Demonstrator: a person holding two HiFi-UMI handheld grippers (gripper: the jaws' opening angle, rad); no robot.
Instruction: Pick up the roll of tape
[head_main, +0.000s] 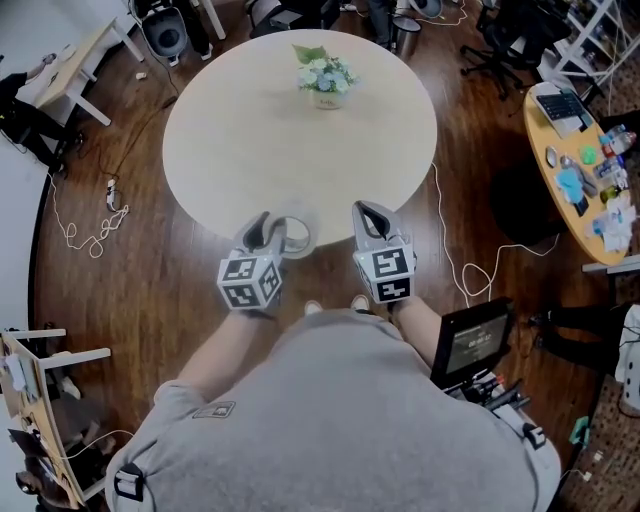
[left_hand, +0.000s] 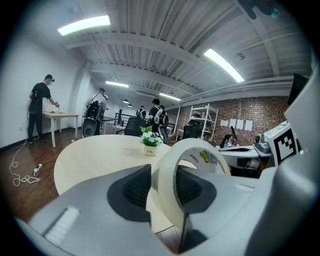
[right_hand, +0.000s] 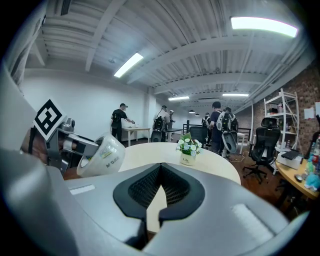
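A round pale bench (head_main: 250, 130) stands on a dark wood floor in an open office. In the head view the left hand-held gripper (head_main: 270, 232) holds the roll of tape (head_main: 297, 238) over the bench's near edge, with the potted flowers (head_main: 325, 78) well apart. The left gripper view shows its pads clamped on the roll's wall, one inside the core; a steady squeeze and a straight lift should serve. In the right gripper view, the right hand-held gripper (right_hand: 160, 172) is closed on nothing, clear of the roll.

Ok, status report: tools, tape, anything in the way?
Left tool shut on roll of tape, by the table's near edge. Right tool shut, empty. Flower pot far across the table, nothing in the way.
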